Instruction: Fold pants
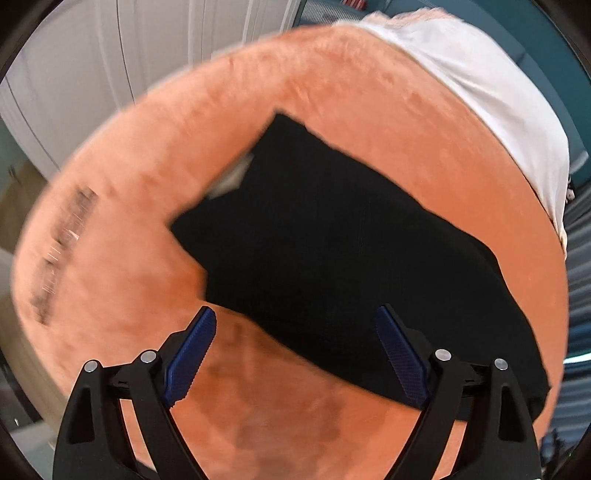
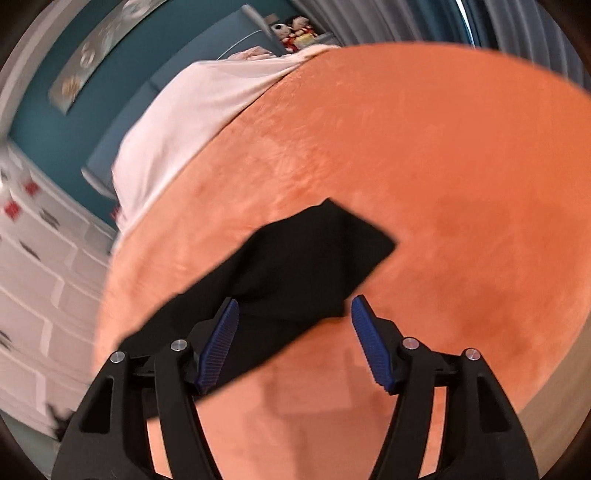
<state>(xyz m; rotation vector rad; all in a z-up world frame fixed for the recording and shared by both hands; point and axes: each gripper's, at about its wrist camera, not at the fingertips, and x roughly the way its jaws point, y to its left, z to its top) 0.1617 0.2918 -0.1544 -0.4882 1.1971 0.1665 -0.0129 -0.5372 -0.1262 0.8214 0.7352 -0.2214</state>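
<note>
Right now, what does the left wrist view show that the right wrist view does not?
Only the left wrist view shows the white closet doors, a dark smudged patch on the blanket, and a pale label at the pants' edge.

Only the right wrist view shows the plush toys, the long wall picture and the white drawers with red marks.

Both show the black pants lying folded on the orange blanket, the white sheet, and open tongs: left tongs, right tongs, gripping nothing.
</note>
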